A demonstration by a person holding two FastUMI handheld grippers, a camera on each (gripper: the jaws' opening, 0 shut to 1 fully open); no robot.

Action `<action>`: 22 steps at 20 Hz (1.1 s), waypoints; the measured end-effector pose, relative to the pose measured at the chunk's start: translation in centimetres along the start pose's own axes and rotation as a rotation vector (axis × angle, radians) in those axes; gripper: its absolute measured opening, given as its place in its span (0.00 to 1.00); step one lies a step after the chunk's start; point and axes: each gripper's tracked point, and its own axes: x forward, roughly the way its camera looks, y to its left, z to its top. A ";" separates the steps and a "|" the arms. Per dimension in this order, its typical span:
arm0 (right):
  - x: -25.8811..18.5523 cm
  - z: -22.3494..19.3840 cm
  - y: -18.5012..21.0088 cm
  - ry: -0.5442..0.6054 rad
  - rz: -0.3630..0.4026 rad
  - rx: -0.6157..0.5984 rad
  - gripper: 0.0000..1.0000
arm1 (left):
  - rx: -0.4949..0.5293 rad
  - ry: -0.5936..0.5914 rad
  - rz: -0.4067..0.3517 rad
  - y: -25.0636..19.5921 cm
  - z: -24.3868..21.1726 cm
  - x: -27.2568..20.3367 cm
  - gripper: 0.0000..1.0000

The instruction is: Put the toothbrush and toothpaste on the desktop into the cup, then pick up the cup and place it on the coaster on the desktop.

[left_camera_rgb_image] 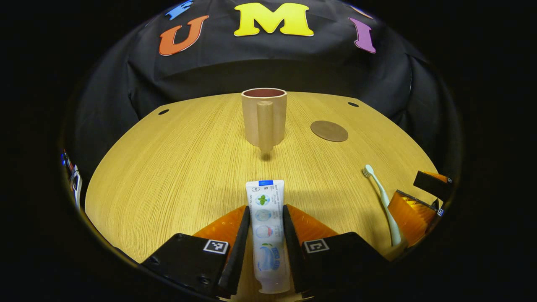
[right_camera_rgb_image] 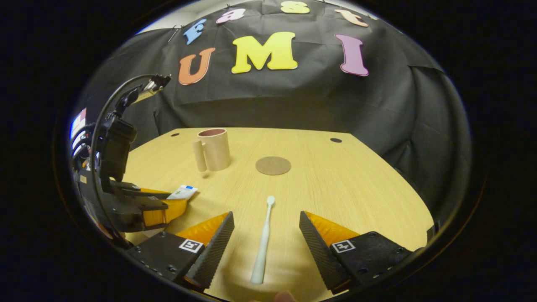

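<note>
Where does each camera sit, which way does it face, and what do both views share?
Left gripper view: rides on the left gripper, low over the table, facing the cup; its own fingers flank the toothpaste.
Right gripper view: rides on the right gripper, facing the coaster; its open fingers straddle the toothbrush.
Shared: cup, coaster, toothbrush, toothpaste, table, and each other's gripper.

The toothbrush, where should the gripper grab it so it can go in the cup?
Probably mid-handle. The toothbrush lies flat on the table, between the right gripper's open fingers, bristles pointing toward the cup. Come from above and pinch across its thin sides.
</note>
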 end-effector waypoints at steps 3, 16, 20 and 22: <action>0.9 -0.7 0.4 0.044 0.006 0.014 0.95 | -0.013 -0.005 -0.011 -0.1 0.1 -0.1 0.48; 4.3 -1.7 0.5 0.157 -0.035 0.034 0.68 | -0.039 -0.125 0.006 1.4 3.2 -3.0 0.40; 5.0 -1.6 0.6 0.173 -0.033 0.068 0.31 | -0.045 -0.193 0.008 1.9 5.3 -4.5 0.40; 5.1 -1.5 0.6 0.179 -0.026 0.090 0.17 | -0.045 -0.209 0.010 1.9 6.0 -4.8 0.40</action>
